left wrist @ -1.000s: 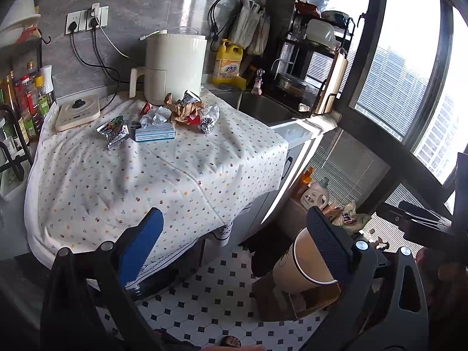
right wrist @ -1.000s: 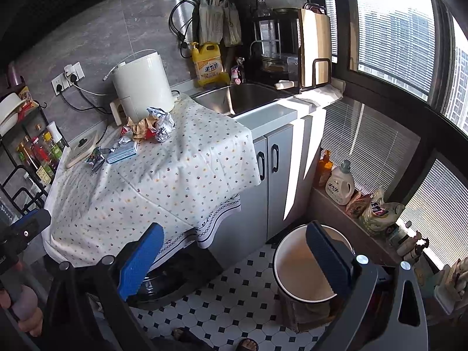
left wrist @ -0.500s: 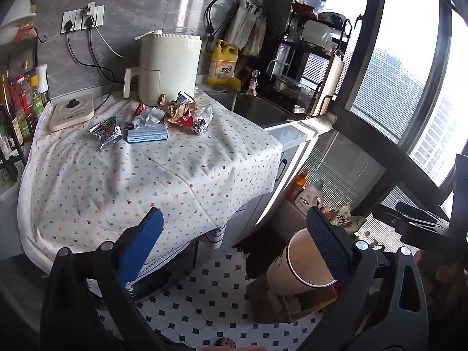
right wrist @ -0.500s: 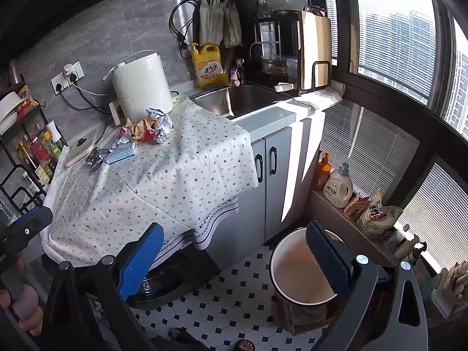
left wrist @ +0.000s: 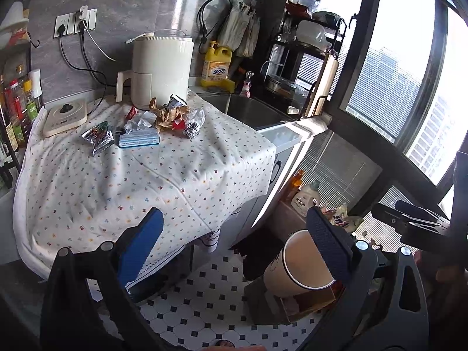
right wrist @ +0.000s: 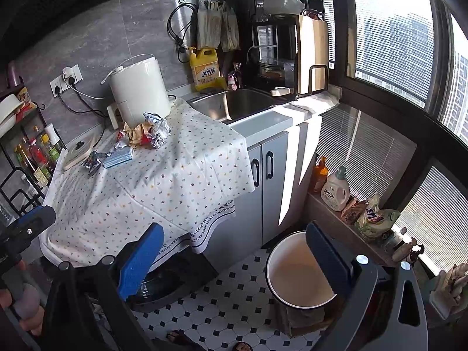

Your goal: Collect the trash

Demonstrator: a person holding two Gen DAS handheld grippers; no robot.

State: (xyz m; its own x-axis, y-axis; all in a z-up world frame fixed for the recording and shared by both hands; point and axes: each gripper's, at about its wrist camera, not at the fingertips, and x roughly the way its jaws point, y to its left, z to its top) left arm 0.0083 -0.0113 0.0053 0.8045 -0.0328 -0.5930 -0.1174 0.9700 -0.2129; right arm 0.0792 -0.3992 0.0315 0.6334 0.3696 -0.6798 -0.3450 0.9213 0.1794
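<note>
Trash (left wrist: 163, 120) heaped at tabletop (left wrist: 122, 181) rear, untouched; both tools (left wrist: 234, 239) (right wrist: 234, 251) apart, empty. Approach step; next, reach to pile.

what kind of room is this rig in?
Most likely a small home kitchen, high up: a steel sink set in a counter, a dish rack beside it, a yellow detergent jug, and tower blocks outside the window.

One bin (right wrist: 298, 275), one box (left wrist: 139, 139), two foil wrappers (left wrist: 98, 138).

Both views high, facing shared counter (left wrist: 146, 181)
</note>
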